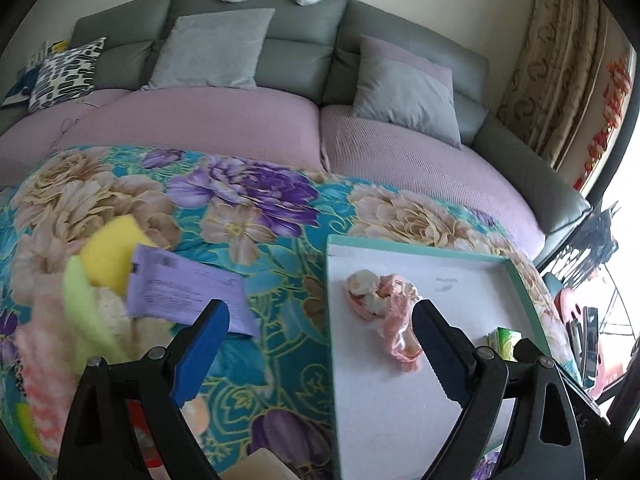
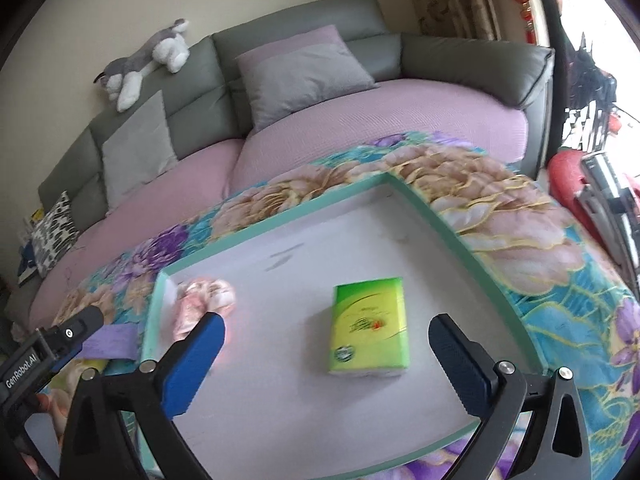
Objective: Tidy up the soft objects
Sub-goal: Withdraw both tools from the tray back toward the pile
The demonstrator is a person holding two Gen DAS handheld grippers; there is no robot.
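My left tongs [image 1: 320,350] stand wide apart with nothing between the blue pads; in the left wrist view they straddle the near left wall of the shallow tray [image 1: 516,276], one pad over the flowered blanket [image 1: 248,200], the other over the tray's white floor; just beyond that right pad lies the pink crumpled sock [image 1: 384,312], loose on the tray floor in the centre of the frame, close to the pad, though whether it touches I cannot tell; at the left of that frame, on the blanket, sits a blurred heap of soft things: a yellow sponge [image 1: 110,252], a purple packet [image 1: 188,292] lying over it, and pale green and pink cloth below, too smeared to name.

My right tongs [image 2: 326,364] also stand fully spread and hold nothing; in the right wrist view the green tissue pack [image 2: 368,328] lies flat on the tray floor in the middle of the frame, beyond the gap between the two pads and clear of both; the same pink sock shows at the tray's left corner, just past my left pad; the tray rim [image 2: 440,216] is teal.

Behind the blanket runs a grey sofa [image 1: 304,24] with mauve seat covers and grey cushions [image 1: 212,48]; a grey and white plush dog [image 2: 148,60] lies along its back, upper left in the right wrist view.
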